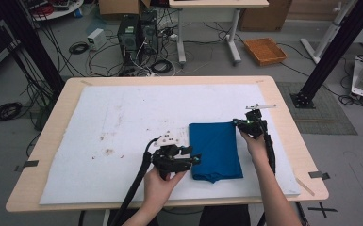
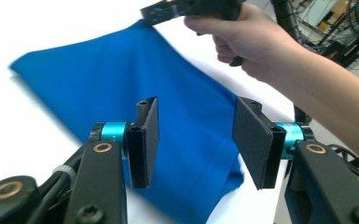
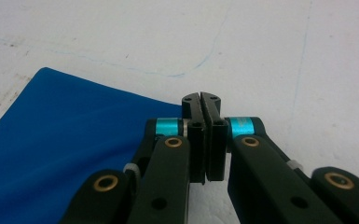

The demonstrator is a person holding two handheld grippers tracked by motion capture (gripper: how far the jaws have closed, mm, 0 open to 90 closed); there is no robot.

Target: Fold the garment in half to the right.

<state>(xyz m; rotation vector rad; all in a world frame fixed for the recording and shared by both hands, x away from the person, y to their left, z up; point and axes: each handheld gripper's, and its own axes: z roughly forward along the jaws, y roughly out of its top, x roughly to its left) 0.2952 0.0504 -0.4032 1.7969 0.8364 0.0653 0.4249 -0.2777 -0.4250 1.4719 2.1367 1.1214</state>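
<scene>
A folded blue cloth (image 1: pixel 215 148) lies flat on the white mat (image 1: pixel 122 117), right of centre. My left gripper (image 1: pixel 194 155) hovers at the cloth's left edge near its front corner. In the left gripper view its jaws (image 2: pixel 196 135) stand open with the cloth (image 2: pixel 135 70) beneath them and nothing between the pads. My right gripper (image 1: pixel 237 122) sits at the cloth's far right corner. Its jaws (image 3: pixel 201 100) are pressed together, and the cloth's (image 3: pixel 65 140) edge runs up to them; no fabric shows between the pads. The right hand and gripper (image 2: pixel 161 11) also appear in the left gripper view.
The mat covers most of a wooden table (image 1: pixel 283 117) and carries brown stains (image 1: pixel 107 151) left of centre. On the floor beyond stand computer towers (image 1: pixel 134 30), tangled cables (image 1: pixel 160 66) and an orange tray (image 1: pixel 265 50). Black frame posts (image 1: pixel 332 52) rise at both sides.
</scene>
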